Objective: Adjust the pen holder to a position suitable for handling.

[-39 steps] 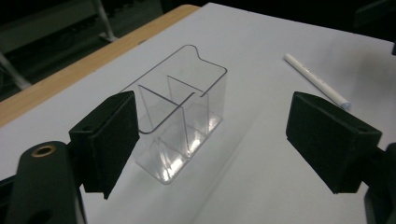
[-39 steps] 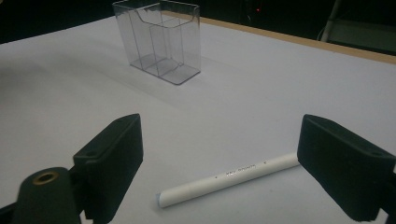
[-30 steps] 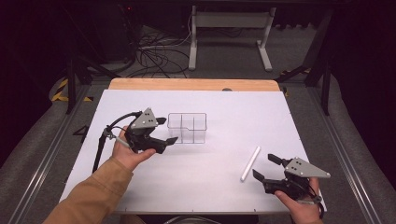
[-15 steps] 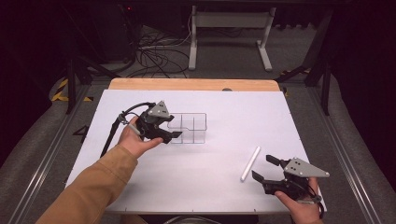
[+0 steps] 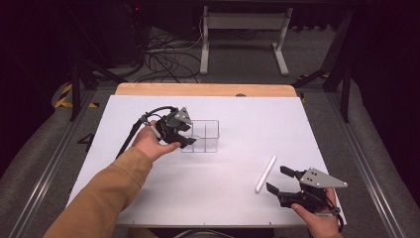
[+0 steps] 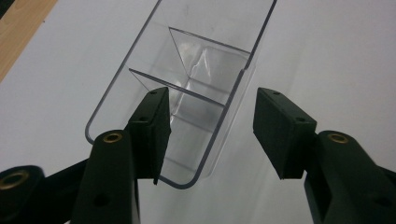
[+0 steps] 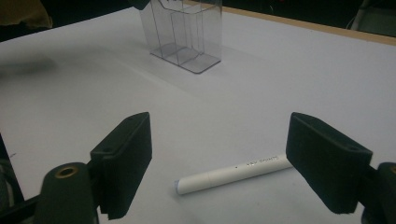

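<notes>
– So where do things stand?

– Well, the left tongs (image 5: 187, 142) are spread wide at the near end of the clear box (image 5: 204, 135), which sits on the white surface (image 5: 247, 119) at about ten o'clock from the middle. In the left gripper view one pad (image 6: 152, 126) is inside the box (image 6: 187, 100), against a side wall just short of the first divider, and the other pad (image 6: 280, 130) hangs outside, clear of the opposite wall. Nothing is pinched yet.

– And the other hand?

– The right tongs (image 5: 277, 179) are released too, resting low at about four o'clock. The white pen (image 5: 265, 173) lies just ahead of them, at their eleven o'clock, pointing towards one o'clock. In the right gripper view the pen (image 7: 233, 175) lies between the two pads, touching neither.

– How should the box be taken?

– As I judge it, the wall is thin and slick, so the grip should fall on a single wall: inner pad flat on it, outer pad brought across to meet it from outside. Closing across the whole width could slip or flex the plastic. Slide a little deeper so more of each pad bears, stay off the divider, close slowly, and keep the box flat on the surface until the hold is firm.

– The pen?

– It can wait; the right hand is best kept quiet.
</notes>
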`<state>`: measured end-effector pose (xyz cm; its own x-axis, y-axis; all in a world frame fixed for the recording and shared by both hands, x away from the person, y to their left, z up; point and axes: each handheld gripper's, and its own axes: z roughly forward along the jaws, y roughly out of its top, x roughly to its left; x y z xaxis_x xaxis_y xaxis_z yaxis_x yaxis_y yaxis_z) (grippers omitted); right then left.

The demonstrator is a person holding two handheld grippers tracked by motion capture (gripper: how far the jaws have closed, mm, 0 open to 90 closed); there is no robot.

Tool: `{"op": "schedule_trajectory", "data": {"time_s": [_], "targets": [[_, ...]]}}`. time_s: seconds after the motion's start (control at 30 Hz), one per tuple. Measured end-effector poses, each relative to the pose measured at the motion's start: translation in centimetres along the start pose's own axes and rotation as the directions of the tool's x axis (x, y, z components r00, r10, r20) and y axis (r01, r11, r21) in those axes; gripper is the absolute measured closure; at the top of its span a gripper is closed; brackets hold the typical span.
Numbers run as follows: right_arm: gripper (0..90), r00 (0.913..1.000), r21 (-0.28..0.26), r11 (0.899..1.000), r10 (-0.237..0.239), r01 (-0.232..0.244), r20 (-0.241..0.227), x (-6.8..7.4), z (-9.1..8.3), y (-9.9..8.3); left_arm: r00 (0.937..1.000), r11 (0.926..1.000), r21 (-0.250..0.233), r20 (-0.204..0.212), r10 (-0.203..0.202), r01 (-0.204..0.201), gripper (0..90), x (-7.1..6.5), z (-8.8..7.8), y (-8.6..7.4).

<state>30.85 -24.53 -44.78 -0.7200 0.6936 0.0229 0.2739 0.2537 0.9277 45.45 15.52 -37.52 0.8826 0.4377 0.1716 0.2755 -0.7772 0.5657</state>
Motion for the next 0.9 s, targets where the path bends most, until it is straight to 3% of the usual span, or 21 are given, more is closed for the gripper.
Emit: {"op": "schedule_trajectory", "data": {"time_s": [0.2, 0.5, 0.57, 0.73, 0.8, 0.9], "targets": [[23.8, 1.0000, 0.004, 1.000, -0.001, 0.001, -0.006, 0.0, 0.2, -0.1, 0.9995, 0.9968, 0.075, -0.012, 0.030, -0.029, 55.4, -0.1, 1.1, 0.1], [23.7, 0.9999, 0.006, 1.000, 0.005, -0.005, -0.014, 0.0, 0.2, -0.1, 0.9981, 0.9910, 0.119, -0.001, 0.062, -0.061, 61.4, 0.0, 2.0, 0.1], [23.6, 0.9998, 0.009, 1.000, 0.009, -0.008, -0.020, 0.0, 0.3, -0.2, 0.9967, 0.9883, 0.129, 0.006, 0.081, -0.081, 67.9, 0.0, 1.9, 0.1], [23.6, 0.9995, 0.011, 1.000, 0.011, -0.011, -0.029, 0.1, 0.3, -0.2, 0.9931, 0.9858, 0.122, 0.032, 0.113, -0.116, 76.6, -0.4, 1.4, -0.1], [23.7, 0.9995, 0.011, 1.000, 0.011, -0.010, -0.028, 0.1, 0.3, -0.2, 0.9877, 0.9839, 0.106, 0.076, 0.137, -0.144, 81.1, -0.8, 1.0, 0.0], [23.6, 0.9995, 0.013, 1.000, 0.005, -0.004, -0.030, 0.1, 0.4, -0.2, 0.9823, 0.9810, 0.091, 0.092, 0.163, -0.171, 84.2, -1.4, 0.6, 0.3]]}}
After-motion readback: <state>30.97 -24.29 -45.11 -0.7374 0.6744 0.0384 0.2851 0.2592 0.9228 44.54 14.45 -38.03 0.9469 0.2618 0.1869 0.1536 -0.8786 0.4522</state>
